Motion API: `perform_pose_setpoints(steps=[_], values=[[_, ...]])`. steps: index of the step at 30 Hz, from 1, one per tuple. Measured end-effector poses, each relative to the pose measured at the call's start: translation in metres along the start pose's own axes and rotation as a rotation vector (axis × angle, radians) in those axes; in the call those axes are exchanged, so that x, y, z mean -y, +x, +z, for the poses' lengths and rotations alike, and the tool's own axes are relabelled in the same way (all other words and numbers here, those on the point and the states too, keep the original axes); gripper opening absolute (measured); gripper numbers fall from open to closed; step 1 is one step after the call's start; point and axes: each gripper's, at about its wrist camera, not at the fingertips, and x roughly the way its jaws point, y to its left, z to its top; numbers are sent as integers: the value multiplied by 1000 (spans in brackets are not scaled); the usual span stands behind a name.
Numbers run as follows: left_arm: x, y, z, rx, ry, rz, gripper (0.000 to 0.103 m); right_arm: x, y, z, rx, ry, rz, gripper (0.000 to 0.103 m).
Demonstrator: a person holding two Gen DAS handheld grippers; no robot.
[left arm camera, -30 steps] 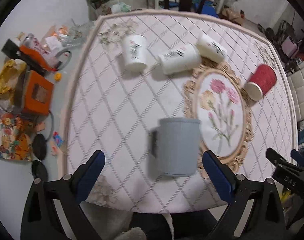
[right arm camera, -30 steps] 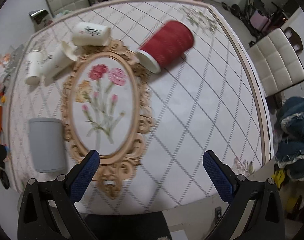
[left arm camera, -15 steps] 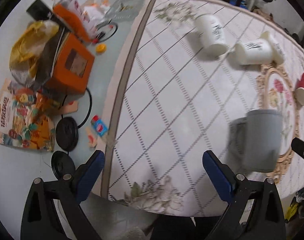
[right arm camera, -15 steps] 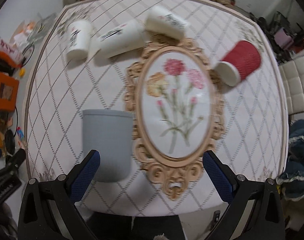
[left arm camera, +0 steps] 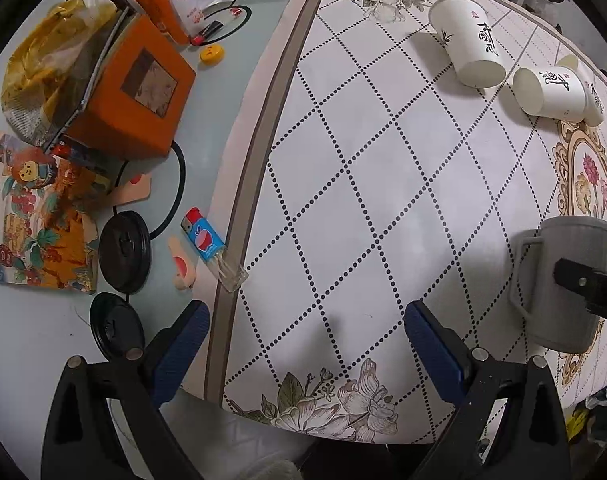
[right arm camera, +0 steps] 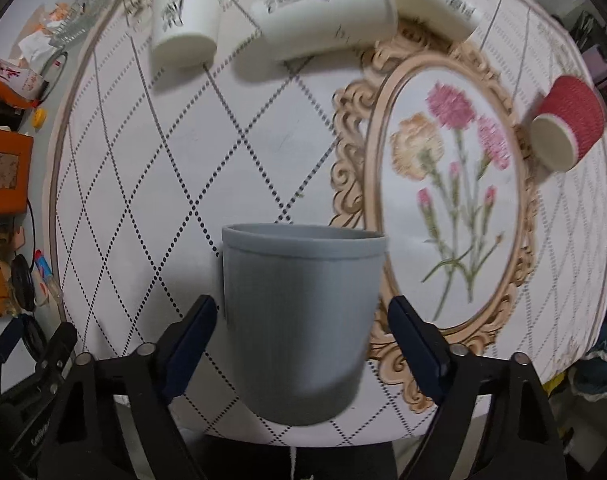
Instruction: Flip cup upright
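Note:
A grey mug (right arm camera: 301, 320) lies on its side near the table's front edge, its mouth pointing away from me. My right gripper (right arm camera: 302, 320) is open, its blue pads on either side of the mug, not touching it. The mug also shows at the right of the left wrist view (left arm camera: 559, 284), handle to the left, with a right gripper finger in front of it. My left gripper (left arm camera: 307, 344) is open and empty over the tablecloth's left front edge. Three white paper cups (right arm camera: 323, 28) and a red cup (right arm camera: 565, 124) lie on their sides farther back.
A patterned tablecloth (left arm camera: 383, 160) with a flower medallion (right arm camera: 451, 192) covers the table. Left of the cloth lie an orange box (left arm camera: 131, 92), snack bags, black lids (left arm camera: 123, 252) and a lighter (left arm camera: 203, 240).
My right gripper has moved left and forward until the grey mug sits between its pads. My left gripper has swung left, away from the mug, toward the clutter.

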Motion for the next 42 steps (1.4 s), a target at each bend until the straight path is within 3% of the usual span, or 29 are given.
perform_pose_setpoints(steps=[6, 11, 15, 23, 30, 36, 42], values=[[2, 5, 3, -10, 13, -2, 100, 2, 16, 3, -36, 1, -10, 84], [6, 6, 4, -22, 24, -9, 100, 10, 14, -3, -4, 25, 30, 84], [7, 4, 8, -41, 15, -35, 100, 19, -5, -15, 105, 38, 45, 84], [19, 8, 37, -41, 0, -74, 99, 30, -53, -24, 489, 72, 17, 84], [34, 21, 67, -12, 4, -71, 100, 18, -40, 5, 746, 124, -52, 84], [45, 28, 67, -1, 47, -59, 100, 21, -26, -6, 810, 102, -70, 84], [49, 26, 51, -1, 80, -61, 100, 18, -23, -25, 788, 67, -73, 84]])
